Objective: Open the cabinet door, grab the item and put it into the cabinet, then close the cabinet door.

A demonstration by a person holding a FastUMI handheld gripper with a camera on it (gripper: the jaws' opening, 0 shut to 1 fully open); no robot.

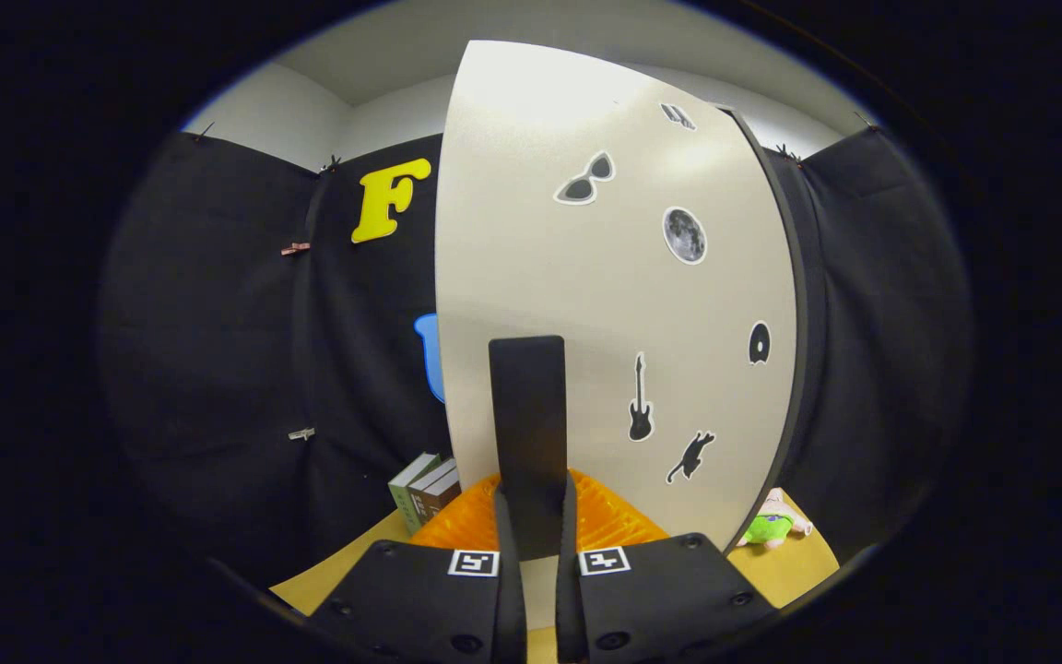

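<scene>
The hand-held gripper [531,535] faces the cabinet door [605,304] at close range; its fingers are nearly closed on the dark upright handle [527,433] that stands on the door's near edge, one finger on each side of the handle's lower end — they look to be pressing it, though the contact itself is hard to see. The door is a pale, flat panel dotted with stickers — sunglasses [585,180], a moon [684,234], a guitar [640,398], a cat [690,456]; it looks stiff and light, likely to swing freely on its hinge, so a steady pull or push along its arc should do, with no need to squeeze hard. The handle is thin and rigid; held low as it is now, it gives fair leverage, though a smooth surface may let the fingers slip if the motion is jerky.

Behind the door's lower edge lies an orange ribbed thing [605,516] on the counter [798,567]; what it is I cannot tell. A small plush toy [771,526] lies on the counter past the door's far edge — probably the item to stow; soft, light, easy to pinch around its body. A few books [425,493] stand by the booth wall, beyond the fingers.
</scene>
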